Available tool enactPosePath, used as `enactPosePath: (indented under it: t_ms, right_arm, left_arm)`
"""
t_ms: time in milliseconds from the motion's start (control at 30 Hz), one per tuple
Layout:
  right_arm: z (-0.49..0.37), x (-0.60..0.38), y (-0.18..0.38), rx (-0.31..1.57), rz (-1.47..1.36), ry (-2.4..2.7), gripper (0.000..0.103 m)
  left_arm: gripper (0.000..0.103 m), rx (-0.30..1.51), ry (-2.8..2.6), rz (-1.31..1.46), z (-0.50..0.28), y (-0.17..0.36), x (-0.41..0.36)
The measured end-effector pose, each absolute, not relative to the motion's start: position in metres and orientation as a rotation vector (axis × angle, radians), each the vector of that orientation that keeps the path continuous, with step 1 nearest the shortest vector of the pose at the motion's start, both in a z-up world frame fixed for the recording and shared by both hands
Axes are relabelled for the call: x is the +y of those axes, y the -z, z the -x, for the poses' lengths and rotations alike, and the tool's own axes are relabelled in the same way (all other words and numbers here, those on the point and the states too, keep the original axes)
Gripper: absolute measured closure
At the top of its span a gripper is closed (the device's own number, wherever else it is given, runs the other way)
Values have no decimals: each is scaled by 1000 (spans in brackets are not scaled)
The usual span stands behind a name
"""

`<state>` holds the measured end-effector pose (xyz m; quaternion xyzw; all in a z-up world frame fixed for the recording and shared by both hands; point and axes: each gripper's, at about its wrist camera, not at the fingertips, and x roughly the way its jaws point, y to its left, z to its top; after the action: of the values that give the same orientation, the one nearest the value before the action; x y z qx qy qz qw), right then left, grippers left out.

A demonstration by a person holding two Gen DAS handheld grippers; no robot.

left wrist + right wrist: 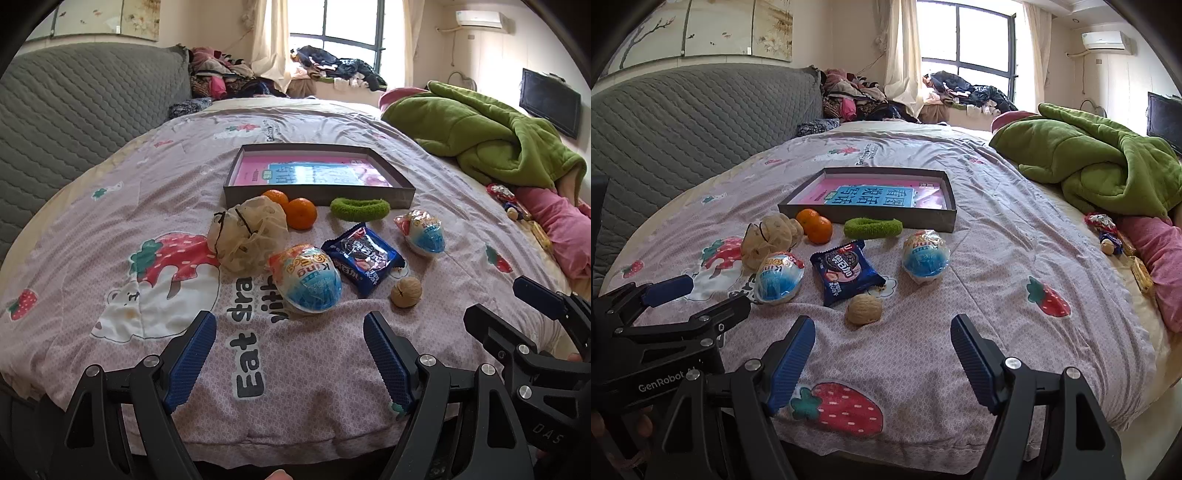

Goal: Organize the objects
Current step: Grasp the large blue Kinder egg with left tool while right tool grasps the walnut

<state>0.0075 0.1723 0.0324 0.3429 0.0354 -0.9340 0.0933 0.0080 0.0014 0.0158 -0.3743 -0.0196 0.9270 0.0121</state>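
Observation:
A shallow grey box (317, 192) (868, 216) with a pink and blue book inside lies on the bed. In front of it lie two oranges (301, 213) (819, 229), a beige mesh bag (247, 236) (768, 240), a green hair band (360, 209) (873, 227), two egg-shaped toy packs (306, 278) (423, 230) (779, 277) (925, 256), a blue cookie pack (364, 260) (844, 273) and a walnut (406, 291) (864, 309). My left gripper (290, 354) is open and empty, just short of the near egg. My right gripper (882, 358) is open and empty, just short of the walnut.
The objects lie on a pink quilt with strawberry prints (166, 258) (1049, 295). A green blanket (491, 136) (1100, 166) and pink pillow with small snack items (1108, 236) lie at the right. A grey padded headboard (74, 110) stands at the left. Clothes pile by the window.

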Motion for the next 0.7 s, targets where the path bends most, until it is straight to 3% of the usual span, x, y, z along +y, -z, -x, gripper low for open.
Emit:
enactPosePath:
  t_ms: [700]
  right_arm:
    - [26,180,-2,35,-1122,2719,28]
  left_arm:
    - [20,-146,-2834,1248,25,5,-8]
